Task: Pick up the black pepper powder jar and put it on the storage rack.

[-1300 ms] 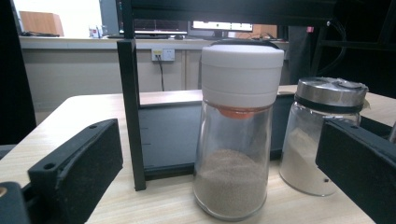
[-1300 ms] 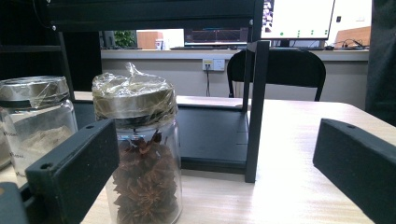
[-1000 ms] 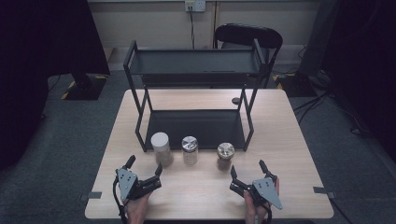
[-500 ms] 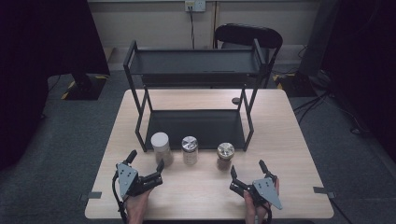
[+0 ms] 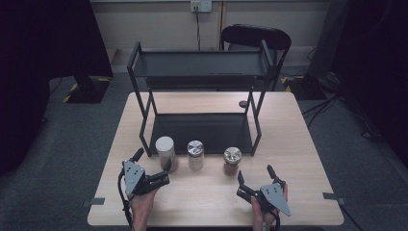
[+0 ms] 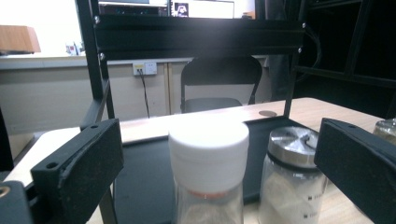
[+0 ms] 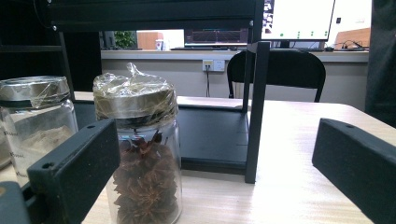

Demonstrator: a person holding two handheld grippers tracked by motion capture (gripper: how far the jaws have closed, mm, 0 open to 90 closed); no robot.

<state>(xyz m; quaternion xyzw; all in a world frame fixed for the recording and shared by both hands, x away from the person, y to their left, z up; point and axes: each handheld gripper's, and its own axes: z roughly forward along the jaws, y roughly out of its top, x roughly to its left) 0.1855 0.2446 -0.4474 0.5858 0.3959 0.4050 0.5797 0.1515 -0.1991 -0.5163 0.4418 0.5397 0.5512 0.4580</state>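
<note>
L gripper (image 5: 153, 163) has slid fwd since a sec ago, jaws wide, white-lid jar (image 6: 208, 158) upright dead ahead between them. R gripper (image 5: 255, 182) open too, star-anise jar (image 7: 140, 158) ahead-left. L is nearer its jar.

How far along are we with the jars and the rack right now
Nothing looks done yet: the white-lidded jar, the silver-lidded jar and the star anise jar all stand on the table in front of the black rack, whose shelves are bare. In hand: the left gripper is open beside the white-lidded jar; the right gripper is open, holding nothing. All three jars remain.
</note>
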